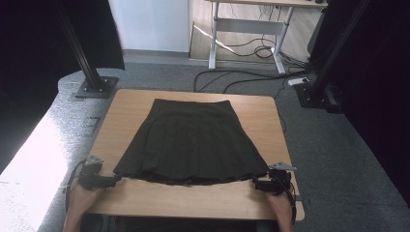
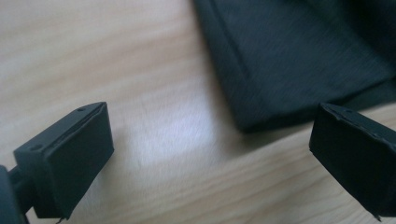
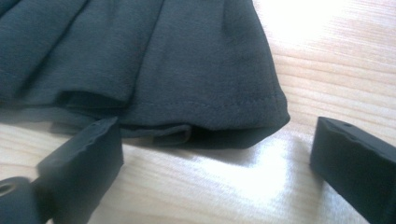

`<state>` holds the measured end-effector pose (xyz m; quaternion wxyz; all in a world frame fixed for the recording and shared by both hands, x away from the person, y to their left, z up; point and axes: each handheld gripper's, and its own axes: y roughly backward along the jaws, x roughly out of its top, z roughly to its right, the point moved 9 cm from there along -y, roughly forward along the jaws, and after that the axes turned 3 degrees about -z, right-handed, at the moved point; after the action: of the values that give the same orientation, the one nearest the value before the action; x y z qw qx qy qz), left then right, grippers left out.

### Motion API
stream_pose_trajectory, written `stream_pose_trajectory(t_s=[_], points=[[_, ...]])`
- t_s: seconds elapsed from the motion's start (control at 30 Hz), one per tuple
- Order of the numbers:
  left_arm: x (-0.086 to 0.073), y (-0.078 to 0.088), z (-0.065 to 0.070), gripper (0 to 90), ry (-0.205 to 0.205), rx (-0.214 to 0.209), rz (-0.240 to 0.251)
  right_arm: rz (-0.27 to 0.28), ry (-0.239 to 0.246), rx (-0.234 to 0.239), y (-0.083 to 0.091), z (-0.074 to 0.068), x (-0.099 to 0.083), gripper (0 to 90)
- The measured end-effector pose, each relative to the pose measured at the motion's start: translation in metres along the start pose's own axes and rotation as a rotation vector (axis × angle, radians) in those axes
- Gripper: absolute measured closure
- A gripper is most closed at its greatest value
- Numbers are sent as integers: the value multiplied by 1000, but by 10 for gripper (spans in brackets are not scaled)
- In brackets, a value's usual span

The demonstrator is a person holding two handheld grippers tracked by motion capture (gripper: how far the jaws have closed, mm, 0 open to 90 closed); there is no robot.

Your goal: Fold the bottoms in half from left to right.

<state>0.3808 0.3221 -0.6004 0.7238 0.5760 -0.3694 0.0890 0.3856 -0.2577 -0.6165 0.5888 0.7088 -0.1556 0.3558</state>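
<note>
One dark pleated skirt [image 1: 191, 142] lies flat on a single wooden worktop [image 1: 261, 116], waistband toward the far edge and hem toward the person seated at the near side. Two hand-held tools flank the hem's two corners: the left tool [image 1: 115, 181] sits just beside the left corner, the right tool [image 1: 255, 184] just beside the right one. Both tools stand with jaws wide apart, gripping nothing. In the left gripper view, the skirt's corner [image 2: 299, 60] lies ahead of the gap, over bare wood; in the right gripper view, the stitched hem [image 3: 187, 74] lies just ahead of the jaws.
</note>
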Motion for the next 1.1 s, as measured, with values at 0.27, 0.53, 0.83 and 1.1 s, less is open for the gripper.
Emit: stream_pose_trajectory(t_s=[0.27,0.53,0.83,1.1], points=[[37,11,-5,0,-67,12,63,27,70,-4,26,-16,13,61],[82,-13,5,0,-176,10,28,31,113,52,38,-47,34,99],[107,-54,10,0,-186,-6,-8,17,189,120,17,-87,65,99],[87,-82,12,2,-231,39,-69,-62,153,125,-28,-93,55,129]])
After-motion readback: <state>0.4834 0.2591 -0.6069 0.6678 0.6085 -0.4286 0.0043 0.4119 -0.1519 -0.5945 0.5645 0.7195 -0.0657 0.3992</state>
